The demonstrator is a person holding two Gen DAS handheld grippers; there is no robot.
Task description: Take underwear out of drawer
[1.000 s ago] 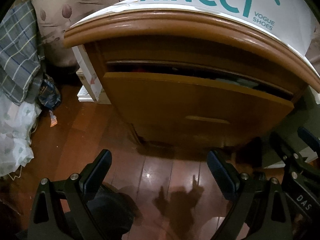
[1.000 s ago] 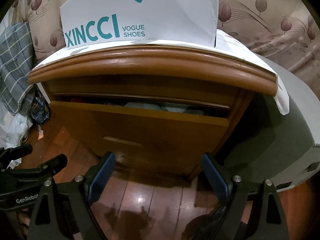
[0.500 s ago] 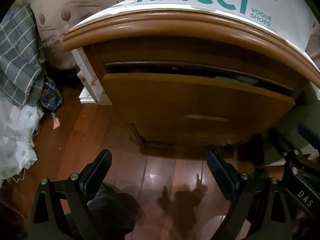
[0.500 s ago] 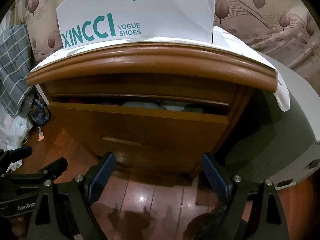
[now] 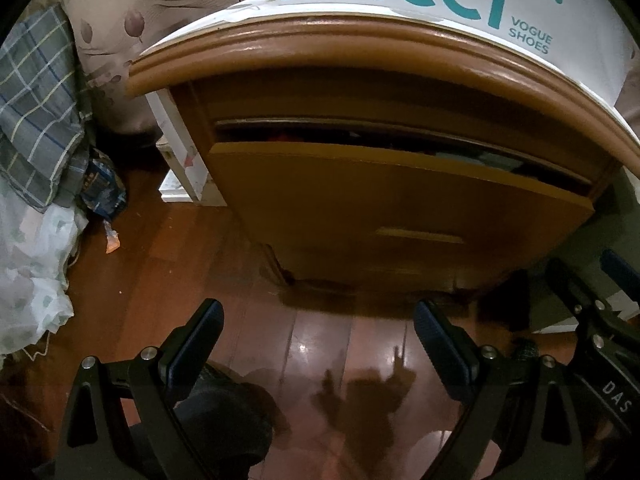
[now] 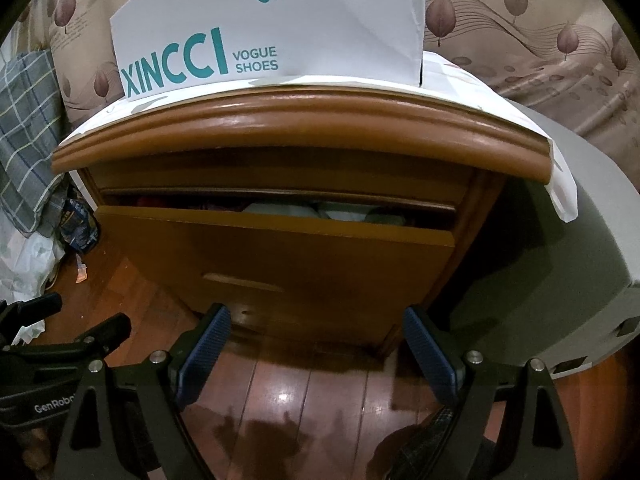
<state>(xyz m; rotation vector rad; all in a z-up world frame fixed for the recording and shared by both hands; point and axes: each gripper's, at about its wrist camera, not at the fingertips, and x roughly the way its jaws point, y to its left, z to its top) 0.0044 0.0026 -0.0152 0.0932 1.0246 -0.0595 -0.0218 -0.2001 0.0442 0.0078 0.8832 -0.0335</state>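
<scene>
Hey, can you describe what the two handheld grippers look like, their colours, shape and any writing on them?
Both are black two-finger tools with angular, cut-out arms and silver screw heads. The left gripper has dark navy ribbed pads on its jaws; the right gripper has brighter blue ribbed pads. White lettering shows on the bodies: "GenRobo", cut off, on the left one and "DAS" on the right. No sleeves or cables are visible.

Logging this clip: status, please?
Both hand-held grippers, left and right, open, empty. Drawer ajar, clothes inside. Nothing in the way.

"XINCCI VOGUE SHOES" on white box [image 6: 280, 20]
</scene>
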